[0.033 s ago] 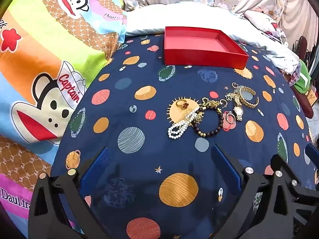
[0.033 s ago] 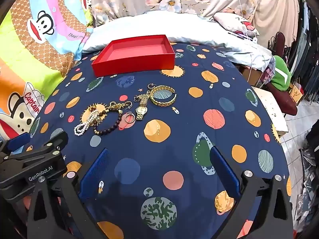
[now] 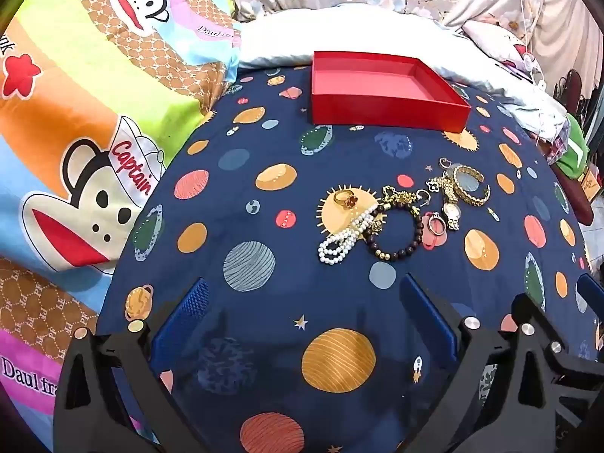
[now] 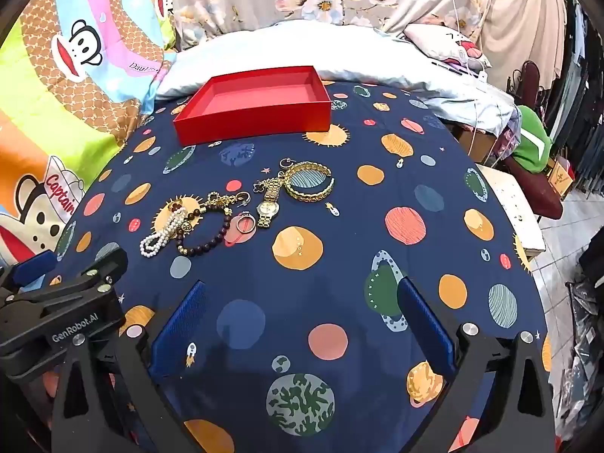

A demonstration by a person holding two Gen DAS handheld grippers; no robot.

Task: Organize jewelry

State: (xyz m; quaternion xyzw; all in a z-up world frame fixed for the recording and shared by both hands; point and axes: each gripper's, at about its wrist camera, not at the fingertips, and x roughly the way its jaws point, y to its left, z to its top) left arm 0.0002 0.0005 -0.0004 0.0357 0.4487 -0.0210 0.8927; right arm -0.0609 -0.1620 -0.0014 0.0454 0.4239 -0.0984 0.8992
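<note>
An empty red box (image 3: pixel 381 92) (image 4: pixel 260 104) sits at the far side of the navy planet-print cloth (image 3: pixel 264 151). Jewelry lies in a row in front of it: a white pearl bracelet (image 3: pixel 338 241) (image 4: pixel 160 236), a dark bead bracelet (image 3: pixel 396 251) (image 4: pixel 205 243), a gold ring with a red stone (image 3: pixel 345 198), a gold chain (image 3: pixel 400 196), a small ring (image 3: pixel 436 224) (image 4: pixel 245 222), a gold watch (image 3: pixel 449 207) (image 4: pixel 268 207) and a gold bangle (image 3: pixel 470 188) (image 4: pixel 309 185). My left gripper (image 3: pixel 302 324) and right gripper (image 4: pixel 298 321) are open and empty, short of the jewelry.
A cartoon monkey blanket (image 3: pixel 94 132) lies to the left, a white pillow (image 4: pixel 302 49) behind the box. The bed edge drops off at the right, with a green item (image 4: pixel 530 143) and tiled floor (image 4: pixel 566 226) beyond. The left gripper's body (image 4: pixel 64 302) shows at the right view's left.
</note>
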